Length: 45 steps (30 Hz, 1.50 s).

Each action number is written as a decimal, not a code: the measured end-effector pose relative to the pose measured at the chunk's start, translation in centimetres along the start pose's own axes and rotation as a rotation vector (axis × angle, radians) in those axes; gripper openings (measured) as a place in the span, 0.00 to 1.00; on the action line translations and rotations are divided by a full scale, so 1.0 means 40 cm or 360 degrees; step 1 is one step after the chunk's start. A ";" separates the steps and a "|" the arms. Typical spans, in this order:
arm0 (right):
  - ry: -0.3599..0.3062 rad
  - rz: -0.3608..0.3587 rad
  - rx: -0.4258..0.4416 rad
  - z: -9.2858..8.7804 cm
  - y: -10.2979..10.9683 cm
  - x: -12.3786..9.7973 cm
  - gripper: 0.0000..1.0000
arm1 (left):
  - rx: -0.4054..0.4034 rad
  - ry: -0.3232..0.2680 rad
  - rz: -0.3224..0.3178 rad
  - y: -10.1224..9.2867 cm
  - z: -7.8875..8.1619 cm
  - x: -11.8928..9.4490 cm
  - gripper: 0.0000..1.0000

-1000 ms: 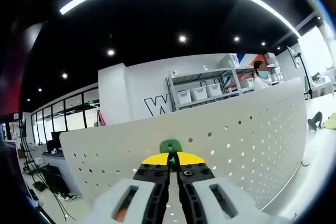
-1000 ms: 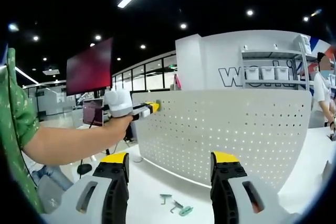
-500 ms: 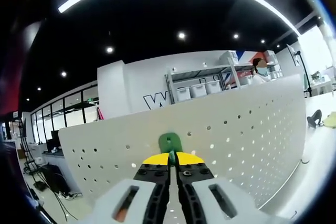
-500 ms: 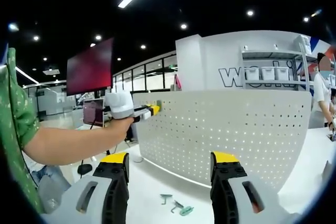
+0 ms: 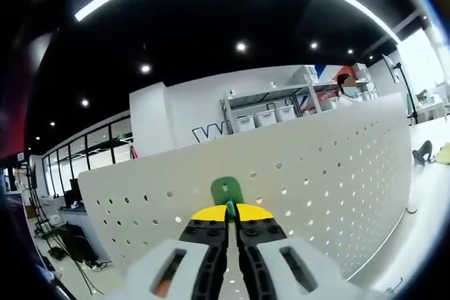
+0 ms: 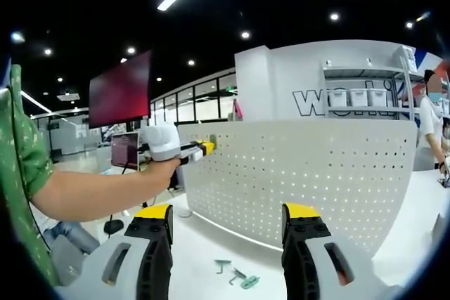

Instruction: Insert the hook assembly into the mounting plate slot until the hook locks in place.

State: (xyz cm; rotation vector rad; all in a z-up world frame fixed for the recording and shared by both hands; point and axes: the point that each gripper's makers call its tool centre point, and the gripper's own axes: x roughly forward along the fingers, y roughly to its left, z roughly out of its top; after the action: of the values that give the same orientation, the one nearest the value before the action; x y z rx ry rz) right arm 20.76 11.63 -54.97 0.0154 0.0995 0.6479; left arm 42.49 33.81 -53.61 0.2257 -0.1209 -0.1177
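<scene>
1 green hook (image 5: 226, 190), pinched in left claw (image 5: 230, 210) against 1 white pegboard (image 5: 330, 173). Right claw (image 6: 226, 217) wide, empty. 3 spare hooks (image 6: 235, 275) on desk (image 6: 211, 247).

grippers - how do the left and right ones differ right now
The left gripper is shut on a green hook held up at the white pegboard; the right gripper is open and holds nothing. The left gripper is raised to the pegboard's upper corner, as the right gripper view shows; the right gripper stands off from the pegboard, above the table where spare green hooks lie. Both have yellow-tipped black jaws on grey bodies.
</scene>
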 end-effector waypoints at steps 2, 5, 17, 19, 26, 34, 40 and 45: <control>0.0000 -0.0002 0.0000 0.000 -0.002 0.000 0.63 | -0.0003 -0.0002 0.0002 0.000 0.000 -0.001 0.03; -0.0001 -0.0001 0.0001 -0.001 -0.003 0.001 0.63 | 0.0004 -0.0007 0.0001 0.000 0.000 0.000 0.03; -0.0002 0.0000 -0.0001 -0.001 -0.003 0.001 0.64 | -0.0034 0.0001 0.0001 0.000 -0.001 0.002 0.04; -0.0002 -0.0001 -0.0001 -0.001 -0.003 0.001 0.64 | -0.0042 0.0002 0.0000 -0.001 -0.001 0.001 0.04; -0.0007 0.0003 0.0001 0.001 -0.002 0.002 0.64 | -0.0071 0.0005 -0.0009 -0.005 0.001 -0.003 0.05; -0.0007 0.0003 0.0000 0.001 -0.003 0.002 0.63 | -0.0065 -0.0018 -0.0011 -0.007 0.016 -0.004 0.10; -0.0011 0.0010 -0.0002 0.003 0.002 0.002 0.63 | -0.0081 -0.0012 -0.0011 -0.006 0.017 -0.009 0.13; -0.0014 0.0012 -0.0007 0.006 0.006 -0.001 0.63 | -0.0102 -0.0009 -0.0016 -0.007 0.018 -0.017 0.15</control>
State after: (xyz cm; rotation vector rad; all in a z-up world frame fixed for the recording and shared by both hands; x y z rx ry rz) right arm 20.62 11.78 -54.72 0.0143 0.0897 0.6553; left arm 41.71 33.47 -53.02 0.1618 -0.1216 -0.1321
